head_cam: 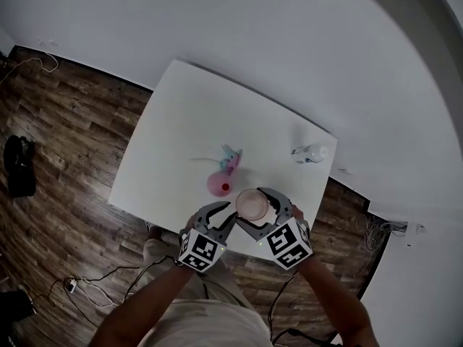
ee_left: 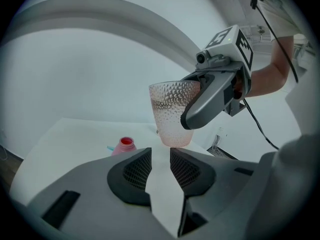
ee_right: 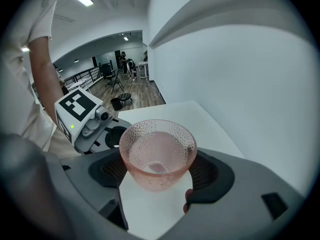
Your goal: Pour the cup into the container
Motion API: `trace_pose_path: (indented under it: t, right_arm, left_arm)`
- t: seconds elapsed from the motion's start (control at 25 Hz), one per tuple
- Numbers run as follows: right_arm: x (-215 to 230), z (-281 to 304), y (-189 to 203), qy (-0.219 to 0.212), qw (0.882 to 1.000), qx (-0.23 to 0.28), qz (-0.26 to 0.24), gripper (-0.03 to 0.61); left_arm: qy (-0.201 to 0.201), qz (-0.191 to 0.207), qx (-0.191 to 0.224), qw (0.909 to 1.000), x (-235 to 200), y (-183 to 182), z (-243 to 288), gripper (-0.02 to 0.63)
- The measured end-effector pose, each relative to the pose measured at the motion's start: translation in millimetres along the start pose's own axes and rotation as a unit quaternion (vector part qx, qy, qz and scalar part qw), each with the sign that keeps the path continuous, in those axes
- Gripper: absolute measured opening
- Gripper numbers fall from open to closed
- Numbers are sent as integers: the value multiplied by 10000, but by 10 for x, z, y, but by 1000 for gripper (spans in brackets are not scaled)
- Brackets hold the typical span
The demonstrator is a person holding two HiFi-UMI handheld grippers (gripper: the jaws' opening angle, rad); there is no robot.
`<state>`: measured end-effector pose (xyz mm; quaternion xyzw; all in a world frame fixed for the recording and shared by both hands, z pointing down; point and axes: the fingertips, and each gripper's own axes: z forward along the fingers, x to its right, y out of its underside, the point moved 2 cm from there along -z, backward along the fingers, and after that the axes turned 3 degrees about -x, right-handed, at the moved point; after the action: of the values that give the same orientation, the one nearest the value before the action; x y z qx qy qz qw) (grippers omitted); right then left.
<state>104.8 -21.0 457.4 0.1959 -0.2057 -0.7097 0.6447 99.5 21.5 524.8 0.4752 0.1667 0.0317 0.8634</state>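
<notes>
Pinching the see-through pink bumpy plastic cup (ee_right: 157, 149) on both sides, the right gripper (ee_right: 158, 170) holds it straight up by the near edge of the white table (head_cam: 188, 114) (a little clear liquid seems to sit inside). At about 9 o'clock from the cup, the left gripper (ee_left: 160, 158) has its jaws spread with nothing between them. It points at the cup but does not touch it.

A bit farther out, at about 10 o'clock from the cup, stands the small pink plastic bottle (head_cam: 219, 185) with a red open mouth. I take this to be the container. A light blue thing (head_cam: 230, 156) lies just behind the bottle, at 12 o'clock from it; I cannot tell what it is. Far off at 2 o'clock, near the table's edge, lies a small white object (head_cam: 309, 152).

The step in hand looks like bringing the cup over to the bottle, with no pouring yet. Next, the cup needs to go over that little mouth and tip slowly, since the mouth is much narrower than the cup. The free gripper could hold the bottle steady.
</notes>
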Motion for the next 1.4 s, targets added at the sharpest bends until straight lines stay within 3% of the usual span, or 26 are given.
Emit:
trace_pose_path:
  t: [0.48,1.4]
  right_arm:
    - [6,76,20,-111,9987,-470,-133,376]
    - [6,248,69,-323,9944,-927,-404,376]
  left_arm:
    - [45,-123,140,9998,-5,-50,135,17]
    - [-3,-504,73,9987,-114,76,319,12]
